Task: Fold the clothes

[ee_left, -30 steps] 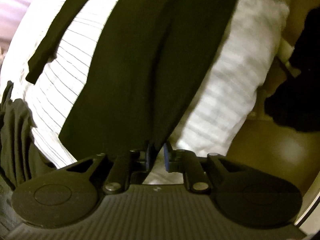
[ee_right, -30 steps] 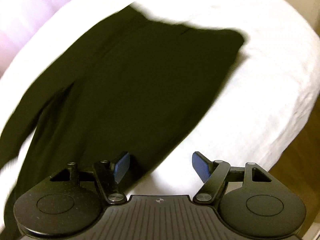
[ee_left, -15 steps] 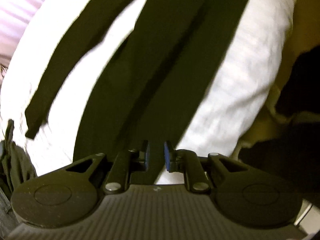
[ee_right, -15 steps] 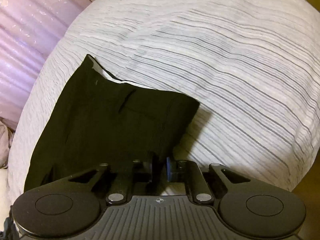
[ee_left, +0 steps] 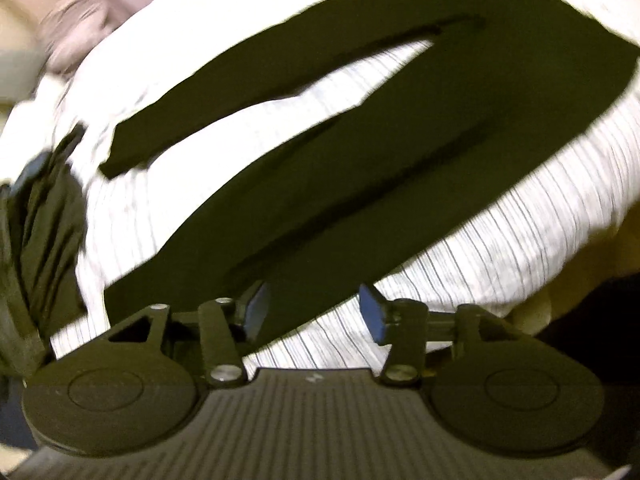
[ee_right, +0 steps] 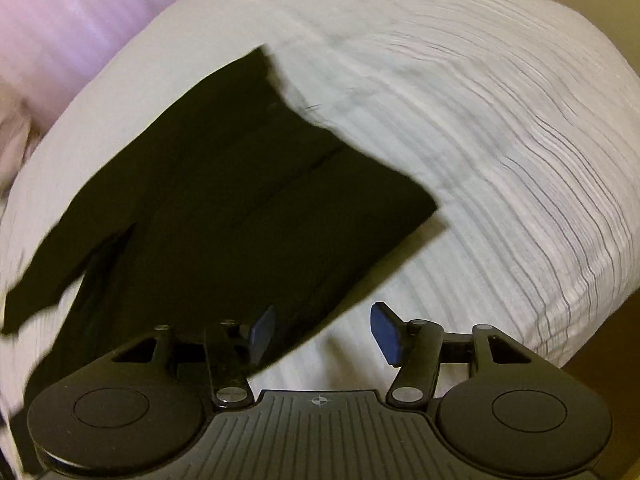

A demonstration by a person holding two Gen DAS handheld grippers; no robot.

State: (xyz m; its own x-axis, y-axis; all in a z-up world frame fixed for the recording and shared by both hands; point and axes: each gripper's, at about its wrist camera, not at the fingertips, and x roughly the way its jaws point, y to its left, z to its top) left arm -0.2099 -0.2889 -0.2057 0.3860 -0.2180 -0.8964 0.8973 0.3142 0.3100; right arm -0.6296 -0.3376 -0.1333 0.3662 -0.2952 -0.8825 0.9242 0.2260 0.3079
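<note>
Both grips just released.
Your left gripper (ee_left: 314, 312) and right gripper (ee_right: 322, 334) opened, jaws apart; trousers (ee_left: 360, 168) lie free on the bed (ee_right: 500, 140), ready for folding.

the left wrist camera sits just behind the left tongs (ee_left: 312, 312) and looks steeply down and forward along them, close over the black trousers (ee_left: 360, 152) spread on the striped bedsheet (ee_left: 540, 220), taking in both legs with a dark heap of clothing (ee_left: 40, 240) at the left edge. the right wrist camera rides likewise behind the right tongs (ee_right: 320, 338), also tilted steeply down and near the bed, facing the trousers' (ee_right: 240, 200) wider end with the pale bedsheet (ee_right: 480, 120) bulging beyond. both views share the same trousers and sheet, seen from opposite ends of the garment.
</note>
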